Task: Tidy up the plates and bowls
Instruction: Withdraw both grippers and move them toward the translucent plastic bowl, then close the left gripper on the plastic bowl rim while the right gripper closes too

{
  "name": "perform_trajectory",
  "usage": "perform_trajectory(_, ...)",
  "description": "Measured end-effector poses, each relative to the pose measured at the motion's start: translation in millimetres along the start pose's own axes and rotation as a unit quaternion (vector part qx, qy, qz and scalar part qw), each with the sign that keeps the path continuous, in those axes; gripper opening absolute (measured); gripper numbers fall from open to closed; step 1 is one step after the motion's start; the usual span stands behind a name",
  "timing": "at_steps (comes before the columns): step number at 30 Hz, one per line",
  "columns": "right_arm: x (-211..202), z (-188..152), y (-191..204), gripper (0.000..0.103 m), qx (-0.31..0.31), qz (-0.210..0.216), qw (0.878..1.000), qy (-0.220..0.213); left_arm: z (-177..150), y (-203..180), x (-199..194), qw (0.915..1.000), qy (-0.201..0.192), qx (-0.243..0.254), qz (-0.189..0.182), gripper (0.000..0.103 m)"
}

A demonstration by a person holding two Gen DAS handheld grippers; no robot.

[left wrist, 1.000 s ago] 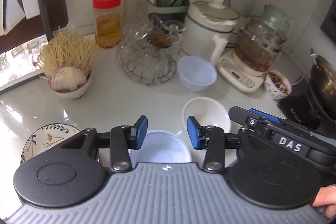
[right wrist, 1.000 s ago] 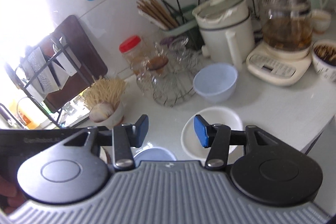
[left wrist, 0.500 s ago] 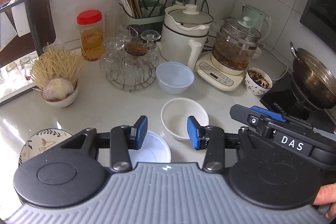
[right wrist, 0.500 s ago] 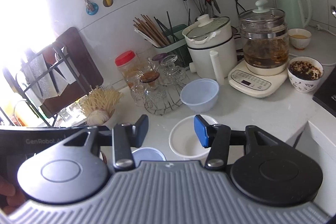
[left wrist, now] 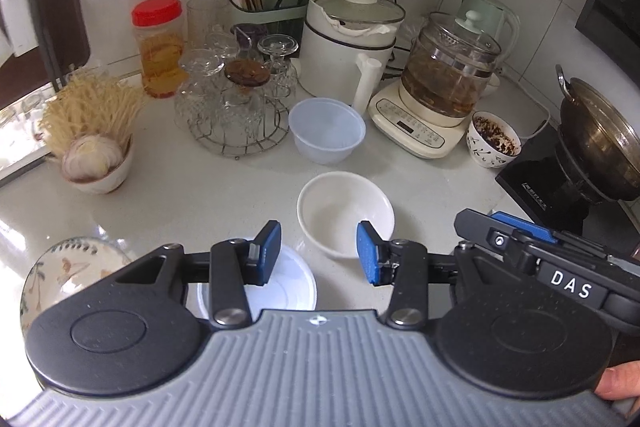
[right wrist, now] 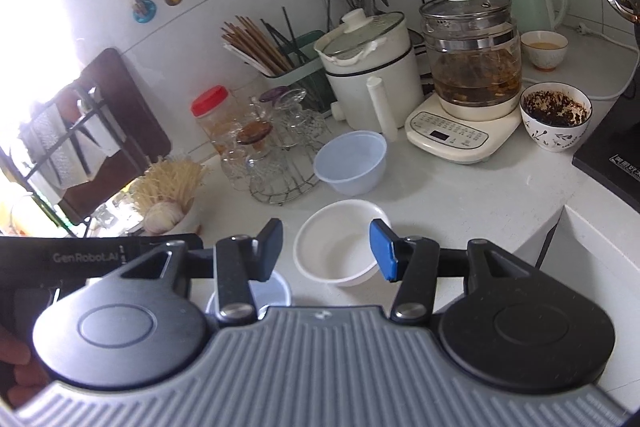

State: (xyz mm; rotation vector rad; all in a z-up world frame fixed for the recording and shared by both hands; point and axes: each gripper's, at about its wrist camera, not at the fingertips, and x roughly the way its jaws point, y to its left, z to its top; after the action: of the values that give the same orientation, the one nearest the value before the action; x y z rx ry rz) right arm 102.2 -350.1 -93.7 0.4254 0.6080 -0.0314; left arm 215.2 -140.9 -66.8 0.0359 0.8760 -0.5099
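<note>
Both grippers pulled back; jaws half-open, empty, above white bowl (left wrist: 346,213)

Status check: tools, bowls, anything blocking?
Left tool and right tool open, empty. White bowl loose on the counter ahead. Nothing blocking.

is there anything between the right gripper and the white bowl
Nothing visible does. The right gripper is open with empty jaws, and the white bowl sits on bare counter straight ahead. The clear plastic bowl stands behind it, apart, not in the way.
</note>
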Motion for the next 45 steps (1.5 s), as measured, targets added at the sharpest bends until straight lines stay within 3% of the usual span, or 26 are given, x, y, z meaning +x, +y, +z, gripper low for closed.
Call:
perform_trajectory(7, 35, 22, -16, 0.052, 0.013, -0.018, 0.999, 0.023, 35, 14, 42, 0.9999, 0.001, -0.004, -0.011, 0.048)
perform_trajectory(17, 99, 52, -33, 0.051, 0.025, -0.031, 0.997, 0.067, 68, 47, 109, 0.9984, 0.025, -0.049, -0.013, 0.048)
perform_trajectory(29, 180, 70, -51, 0.045, 0.055, -0.039, 0.988, 0.137, 86, 68, 193, 0.9916, 0.070, -0.095, -0.051, 0.048)
perform_trajectory(45, 249, 89, -67, 0.037, 0.086, -0.051, 0.976, 0.192, 97, 68, 261, 0.9814, 0.102, -0.136, -0.089, 0.047)
